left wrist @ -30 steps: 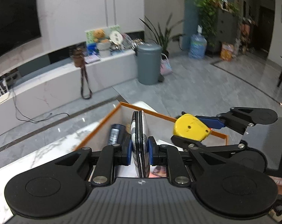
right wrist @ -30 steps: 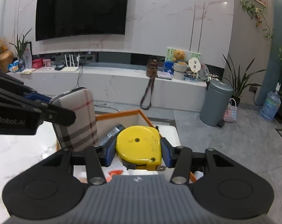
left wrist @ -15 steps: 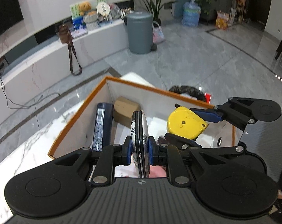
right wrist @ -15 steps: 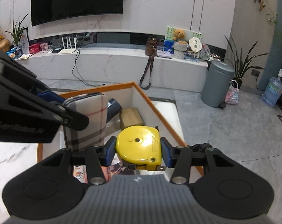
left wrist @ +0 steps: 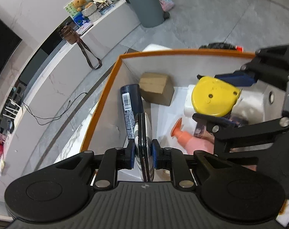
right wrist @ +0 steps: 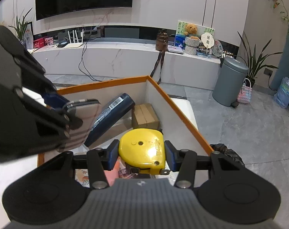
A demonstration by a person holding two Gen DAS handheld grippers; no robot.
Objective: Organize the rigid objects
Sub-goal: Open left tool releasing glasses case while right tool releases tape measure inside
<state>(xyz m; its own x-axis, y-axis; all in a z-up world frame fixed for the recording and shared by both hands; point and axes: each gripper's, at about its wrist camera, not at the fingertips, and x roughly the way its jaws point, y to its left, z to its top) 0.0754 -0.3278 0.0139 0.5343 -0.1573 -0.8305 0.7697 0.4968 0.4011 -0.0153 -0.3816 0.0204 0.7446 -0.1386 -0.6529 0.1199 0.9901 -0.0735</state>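
Currently the plaid case [left wrist: 143, 143] is being gripped edge-on by the left gripper [left wrist: 143, 153], its fingers [left wrist: 155, 155] clamped on the two flat faces, long axis running forward along the fingers and tilted down toward the box floor. It is hanging above the near left part of the orange-rimmed box [left wrist: 113, 80], just beside the dark blue bottle [left wrist: 129, 108]. The yellow tape measure [right wrist: 142, 149] is sitting clamped between the fingers [right wrist: 112, 157] of the right gripper [right wrist: 142, 157], over the right half of the box and short of the floor.

Inside the box, a brown carton [left wrist: 156, 88] is lying in the far left corner, the bottle is leaning along the left wall, a pink pump bottle [left wrist: 192, 139] is lying near the middle, and a white block [left wrist: 188, 103] is sitting under the tape measure. The box is resting on a marbled surface [left wrist: 71, 145].

Judging from this, each hand is nearer its own side, and both releases are calling for clear floor below.
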